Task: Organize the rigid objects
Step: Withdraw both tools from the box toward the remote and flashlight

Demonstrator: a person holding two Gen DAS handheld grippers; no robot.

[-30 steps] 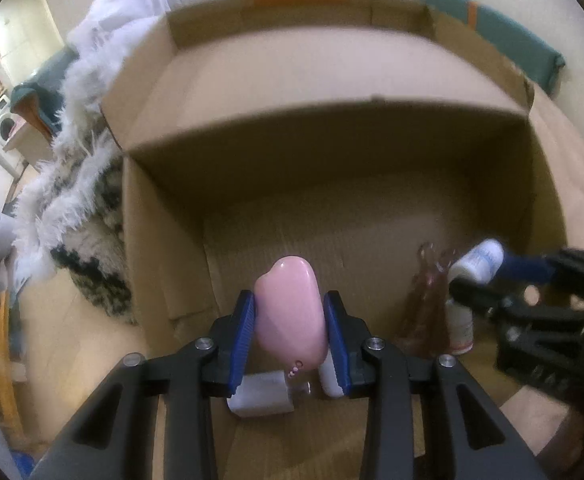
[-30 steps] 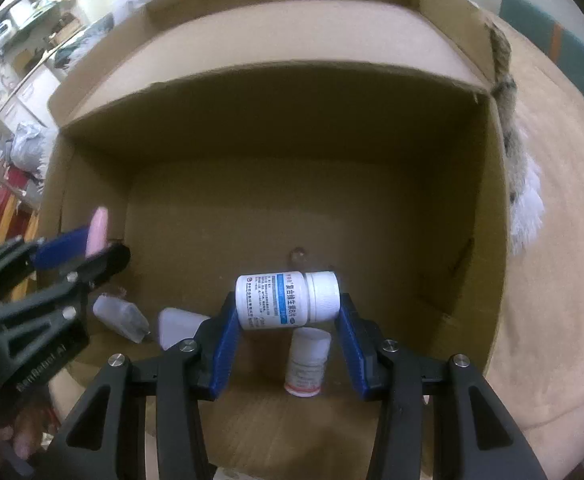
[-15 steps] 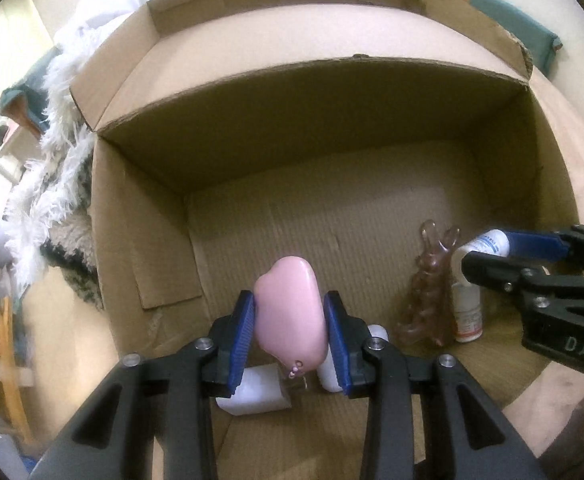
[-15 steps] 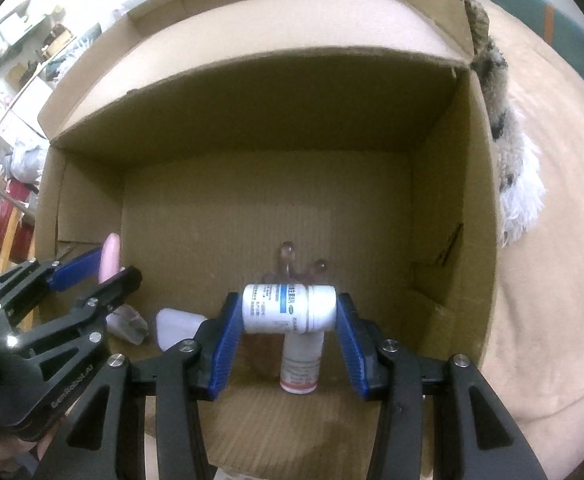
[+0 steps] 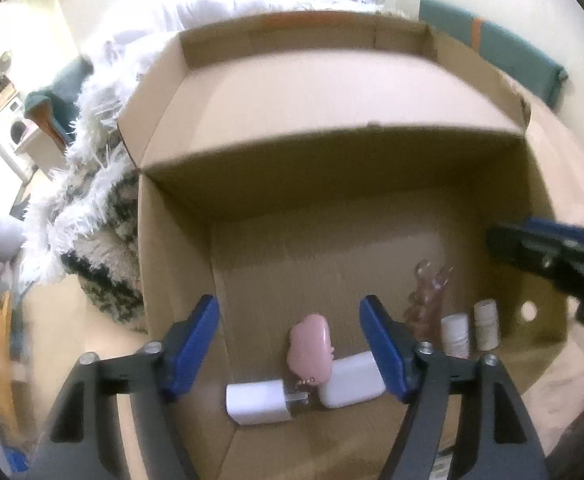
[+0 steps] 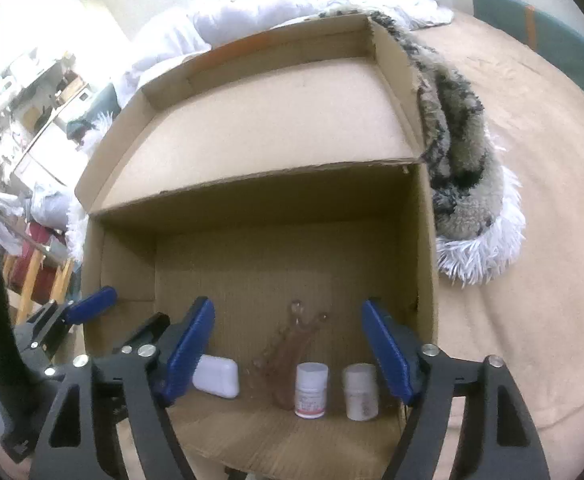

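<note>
Both grippers wide open, empty, over cardboard box [image 5: 172, 280]

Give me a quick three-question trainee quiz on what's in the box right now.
1. True or false: the left claw grips the pink rounded plastic case.
2. How many small white pill bottles stand inside the brown cardboard box?
3. The translucent brown rabbit figurine stands: A) outside the box, B) left of both bottles, C) between the bottles.

Key: 1 false, 2 two, 3 B.
</note>
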